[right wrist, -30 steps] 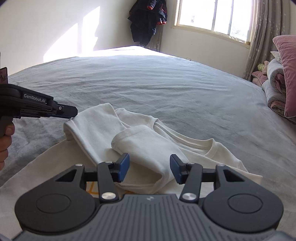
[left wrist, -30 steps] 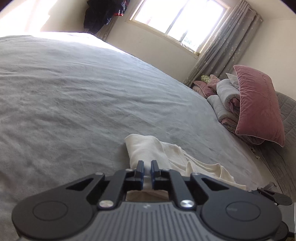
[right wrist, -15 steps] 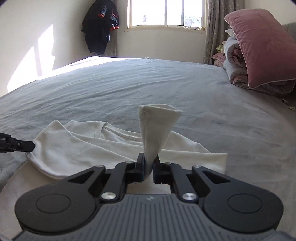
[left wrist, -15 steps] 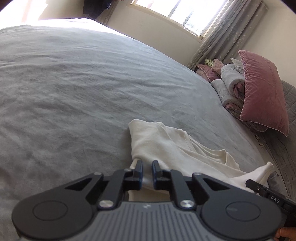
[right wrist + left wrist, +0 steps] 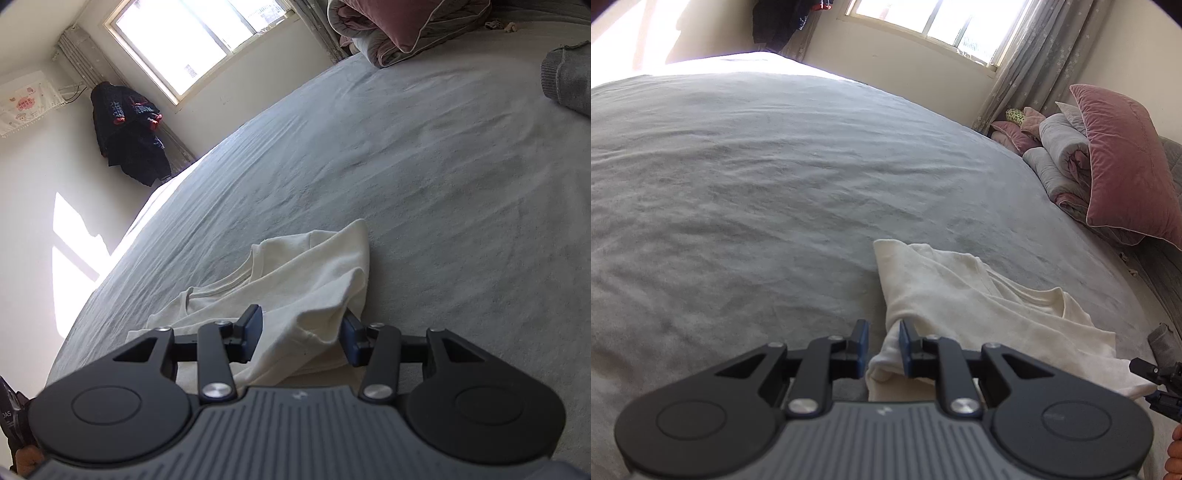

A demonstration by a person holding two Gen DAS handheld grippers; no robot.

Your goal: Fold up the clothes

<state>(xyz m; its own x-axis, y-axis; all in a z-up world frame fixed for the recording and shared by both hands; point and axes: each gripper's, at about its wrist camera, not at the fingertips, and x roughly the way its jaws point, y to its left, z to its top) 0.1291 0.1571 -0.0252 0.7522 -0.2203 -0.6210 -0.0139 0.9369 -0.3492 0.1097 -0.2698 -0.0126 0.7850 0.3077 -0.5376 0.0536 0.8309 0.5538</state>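
A cream T-shirt lies partly folded on the grey bed cover. My left gripper is open a little at the shirt's folded left edge; the cloth lies between the fingers and touches the right pad. In the right wrist view the same shirt lies with its right side folded over. My right gripper is open wide over that fold, with cloth between the fingers but loose. The right gripper's tip shows at the far right of the left wrist view.
Pink pillows and rolled quilts are stacked at the head of the bed on the right. A grey folded garment lies on the bed beyond the shirt. A dark jacket hangs by the window.
My right gripper, shut on the sleeve half a second ago, has laid it over the shirt and opened wide. My left gripper has opened a little and released the shirt's edge.
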